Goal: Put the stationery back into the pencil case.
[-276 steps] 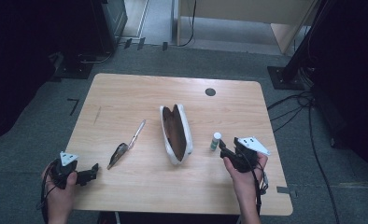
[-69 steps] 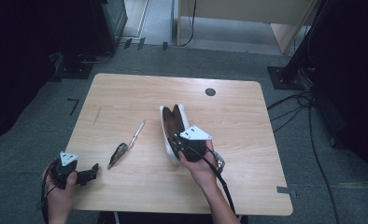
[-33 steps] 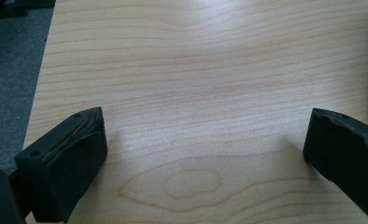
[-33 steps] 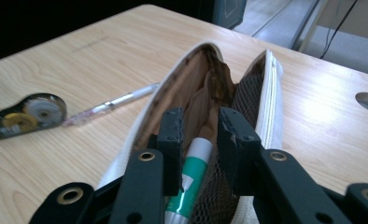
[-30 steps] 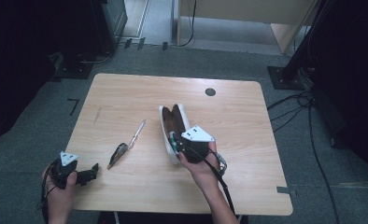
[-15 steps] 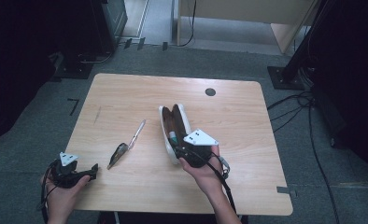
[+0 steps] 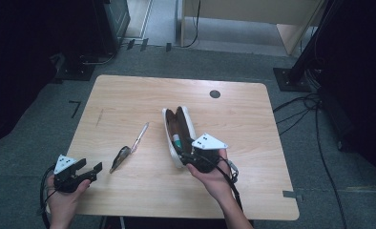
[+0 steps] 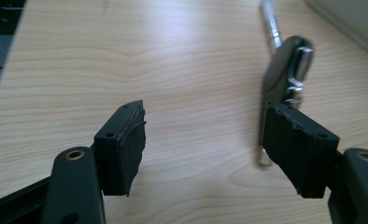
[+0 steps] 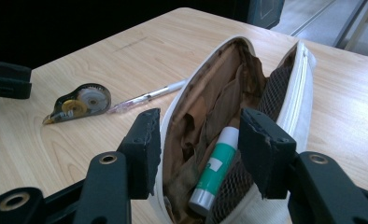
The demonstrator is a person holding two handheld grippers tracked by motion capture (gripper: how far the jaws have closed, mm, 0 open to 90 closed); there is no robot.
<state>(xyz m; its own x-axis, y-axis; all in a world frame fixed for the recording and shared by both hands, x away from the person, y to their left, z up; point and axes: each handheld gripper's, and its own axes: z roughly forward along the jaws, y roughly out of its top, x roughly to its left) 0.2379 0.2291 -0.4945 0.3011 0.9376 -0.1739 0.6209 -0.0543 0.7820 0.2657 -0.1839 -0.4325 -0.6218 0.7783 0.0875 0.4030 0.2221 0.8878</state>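
Looking at it, the glue stick (image 9: 214,169) lay inside the open pencil pouch (image 9: 292,100) and the right gripper (image 9: 198,142) hung over it, jaws apart, so backing straight out seemed smartest, without snagging the pouch's zipper.

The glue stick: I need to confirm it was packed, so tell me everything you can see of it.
The glue stick is a small cylinder with a white upper part, a green and white label and a grey end. It lies tilted inside the open white pencil case, grey end toward the camera, resting on brown lining and dark mesh. The right gripper stands open just before it, not touching.
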